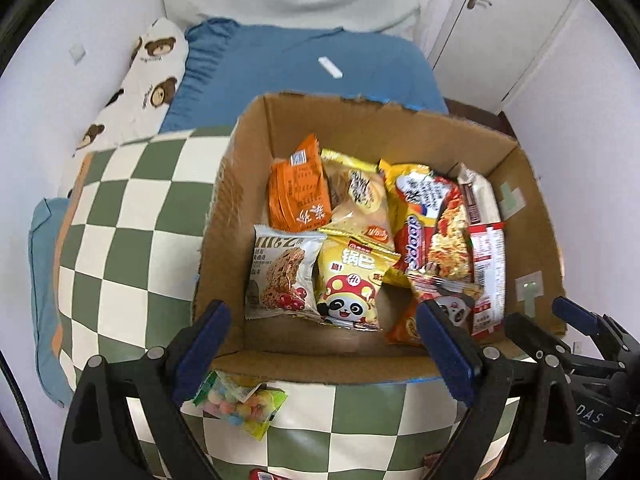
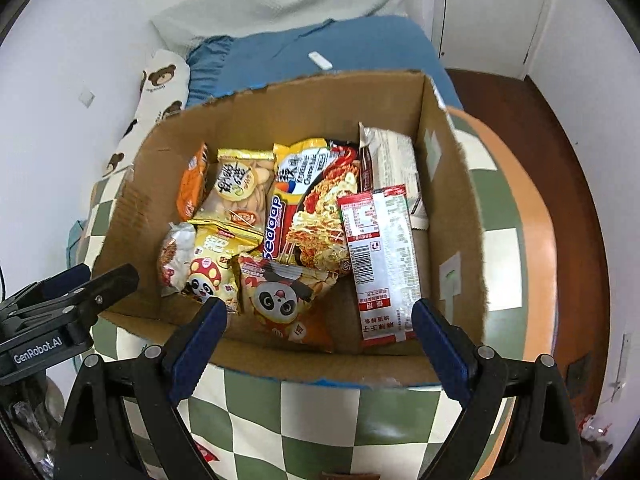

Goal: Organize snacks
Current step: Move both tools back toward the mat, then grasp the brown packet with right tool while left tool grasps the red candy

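Note:
An open cardboard box (image 1: 224, 216) (image 2: 452, 208) stands on a green-and-white checked quilt (image 1: 132, 216). Inside lie several snack packs: an orange packet (image 1: 300, 196), a cookie pack (image 1: 280, 276), a yellow panda bag (image 1: 352, 280) (image 2: 208, 272), a noodle pack (image 1: 436, 228) (image 2: 316, 208) and a long red-and-white packet (image 2: 384, 264). A bag of coloured candies (image 1: 240, 400) lies on the quilt outside the box's near wall, beside my left finger. My left gripper (image 1: 324, 344) hangs open above the box's near edge, empty. My right gripper (image 2: 320, 340) is open and empty there too, beside the left.
Behind the box are a blue bedsheet (image 1: 288, 64), a bear-print pillow (image 1: 148, 76) and a small white object (image 1: 330, 67) on the sheet. A white door (image 1: 496, 20) and dark floor (image 2: 532, 128) lie to the right. A red packet (image 2: 206, 454) peeks out on the quilt below.

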`<state>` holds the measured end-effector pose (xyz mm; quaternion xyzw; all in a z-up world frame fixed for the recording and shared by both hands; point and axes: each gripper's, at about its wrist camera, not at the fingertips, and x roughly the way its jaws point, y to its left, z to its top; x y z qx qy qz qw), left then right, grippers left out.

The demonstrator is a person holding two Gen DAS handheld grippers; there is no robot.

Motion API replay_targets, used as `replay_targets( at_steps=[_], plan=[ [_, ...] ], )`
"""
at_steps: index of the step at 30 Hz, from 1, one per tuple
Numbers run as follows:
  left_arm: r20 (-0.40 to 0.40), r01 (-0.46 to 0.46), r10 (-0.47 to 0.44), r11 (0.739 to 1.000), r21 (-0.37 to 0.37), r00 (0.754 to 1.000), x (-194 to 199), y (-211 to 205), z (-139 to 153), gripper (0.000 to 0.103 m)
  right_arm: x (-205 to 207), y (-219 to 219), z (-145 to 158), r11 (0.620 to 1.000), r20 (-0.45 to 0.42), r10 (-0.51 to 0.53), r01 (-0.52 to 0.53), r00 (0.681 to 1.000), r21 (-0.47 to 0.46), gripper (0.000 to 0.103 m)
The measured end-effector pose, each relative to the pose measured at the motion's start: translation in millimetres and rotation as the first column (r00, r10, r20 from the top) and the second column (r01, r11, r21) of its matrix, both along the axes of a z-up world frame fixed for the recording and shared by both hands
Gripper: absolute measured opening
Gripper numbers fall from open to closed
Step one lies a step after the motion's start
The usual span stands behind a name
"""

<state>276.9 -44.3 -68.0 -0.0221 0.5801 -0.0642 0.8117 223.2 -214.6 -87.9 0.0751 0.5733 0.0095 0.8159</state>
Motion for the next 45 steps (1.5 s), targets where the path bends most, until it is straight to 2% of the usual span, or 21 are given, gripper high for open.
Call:
replay_targets(
  at_steps=[10,19,23,26,28,31,32,34,37,40,42,45],
  plan=[
    [0.159,0.012,-0.014,1.000,0.011,0.987,-47,4,41,0.095,-46,-1,45,0.999,0.138,0.005,0.002,0.990,-0.045,0.096],
    [0.279,0.017,-0.018,1.000,0.006,0.960,-95,6,79,0.095,-93,4,90,0.996,0.276,0.004,0.020,0.961,-0.085,0.096],
    [0.310,0.013,-0.008,1.000,-0.012,0.951,-113,8,90,0.095,-114,3,107,0.998,0.317,-0.014,0.033,0.948,-0.053,0.096],
    [0.302,0.007,0.001,1.000,-0.025,0.953,-123,12,88,0.095,-126,3,104,1.000,0.296,-0.022,0.023,0.955,0.000,0.096],
    [0.270,0.003,0.004,1.000,-0.026,0.963,-130,17,78,0.095,-135,2,89,0.999,0.245,-0.027,0.019,0.969,0.033,0.096],
    [0.196,-0.002,0.003,1.000,-0.009,0.981,-140,25,50,0.095,-153,-2,49,0.997,0.143,-0.049,0.041,0.988,0.061,0.094],
    [0.155,-0.004,0.004,1.000,0.000,0.988,-144,30,35,0.095,-160,-3,31,0.997,0.094,-0.050,0.043,0.994,0.067,0.090],
    [0.087,-0.010,0.008,1.000,0.021,0.996,-152,38,8,0.095,-174,-6,-3,0.995,0.005,-0.059,0.059,0.998,0.080,0.059],
    [-0.029,-0.010,0.012,0.999,0.047,1.000,-163,51,-32,0.095,-192,-10,-54,0.993,-0.121,-0.085,0.094,0.989,0.073,0.059],
    [-0.151,-0.024,0.032,0.998,0.052,0.988,-177,64,-70,0.095,-205,-14,-99,0.992,-0.233,-0.109,0.122,0.966,0.044,0.066],
    [-0.241,-0.053,0.059,0.998,0.030,0.969,-187,77,-97,0.095,-213,-11,-123,0.991,-0.275,-0.114,0.128,0.955,0.035,0.066],
    [-0.397,-0.133,0.100,0.990,-0.055,0.912,-198,95,-139,0.095,-219,-4,-148,0.991,-0.310,-0.120,0.131,0.943,0.016,0.066]
  ],
)
